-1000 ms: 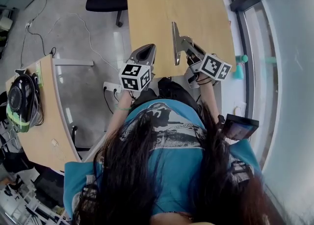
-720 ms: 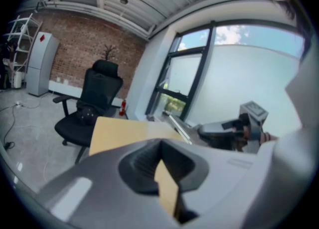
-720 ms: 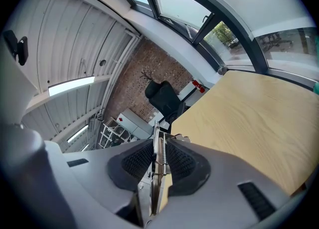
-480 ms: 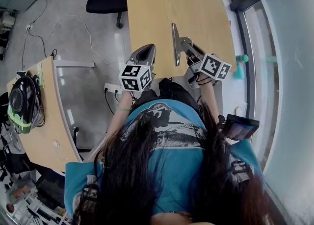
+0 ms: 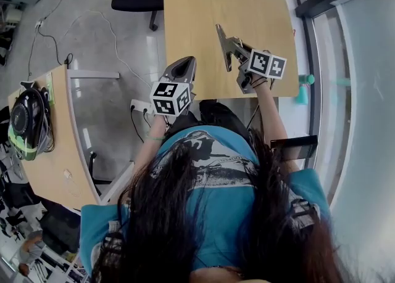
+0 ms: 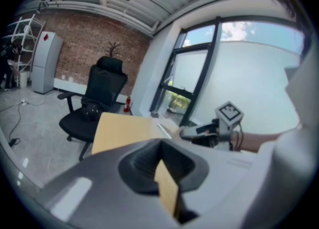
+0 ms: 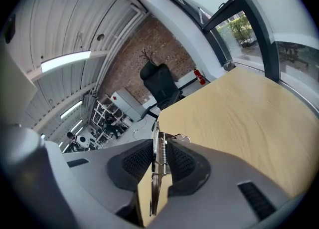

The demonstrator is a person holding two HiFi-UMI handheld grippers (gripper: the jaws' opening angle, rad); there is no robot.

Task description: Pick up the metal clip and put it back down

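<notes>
Gripping the clip [image 5: 219, 44] in my right gripper [image 7: 158, 148] over the worktop [image 5: 197, 16]; set-down is left. Left gripper [image 5: 185, 61] closed, empty.

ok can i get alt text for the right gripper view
The right tool grips a metal clip edge-on between its dark ribbed pads, over a light wooden table. Beyond the table stand a black office chair and a brick wall.
</notes>
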